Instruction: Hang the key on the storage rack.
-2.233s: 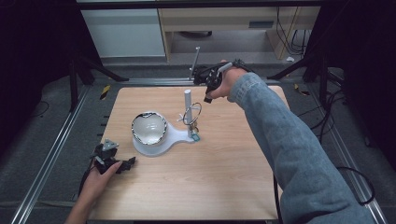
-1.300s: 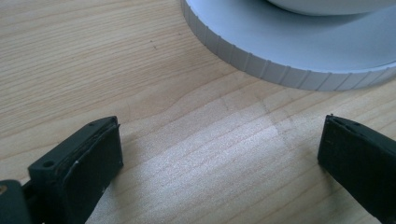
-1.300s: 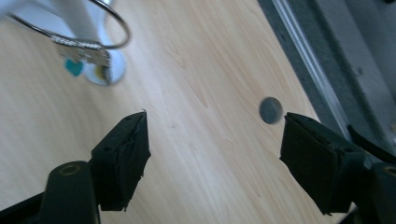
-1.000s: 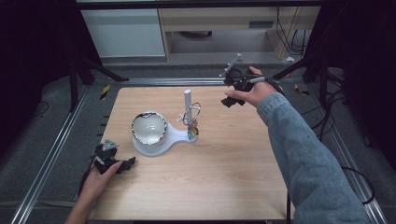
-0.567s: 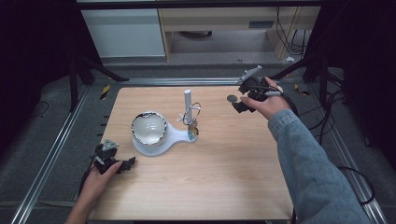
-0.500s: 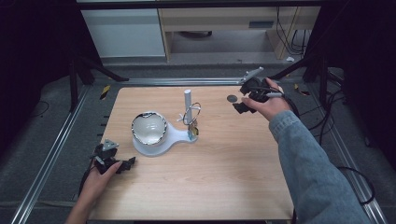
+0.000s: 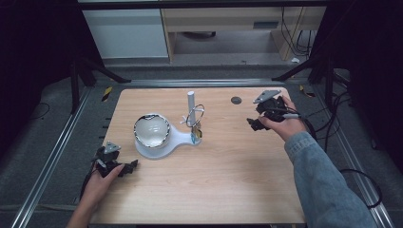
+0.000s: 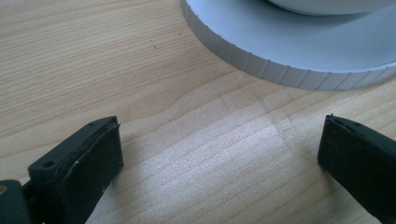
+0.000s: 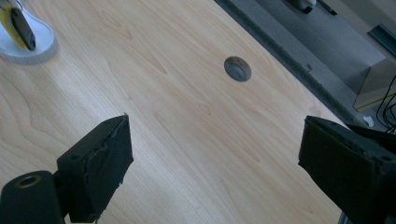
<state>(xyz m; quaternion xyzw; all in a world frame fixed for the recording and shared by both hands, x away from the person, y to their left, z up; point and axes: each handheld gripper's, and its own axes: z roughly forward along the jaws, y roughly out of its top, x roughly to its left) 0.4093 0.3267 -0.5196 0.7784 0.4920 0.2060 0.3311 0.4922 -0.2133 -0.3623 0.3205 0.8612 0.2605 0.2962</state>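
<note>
Risk, near side: the left claw (image 7: 127,167) rests on the worktop (image 7: 228,180) just beside the white base (image 7: 164,142) carrying the bowl (image 7: 152,129); a forward push could, in my judgement, nudge the base. Its jaws stand wide apart, released, holding nothing. Farther off, the right claw (image 7: 254,122) is spread wide and empty, near the round hole (image 7: 236,100); its trailing cable could snag.

The left hand-held gripper (image 7: 127,167) sits low at the near left corner of the counter (image 7: 228,190), gripped by the left hand (image 7: 97,183), its 2 jaws spread wide with nothing between them. The right hand-held gripper (image 7: 253,124) is at the far right, held by the right hand (image 7: 280,124) on a denim-sleeved forearm (image 7: 328,185), jaws likewise wide apart and empty.
</note>
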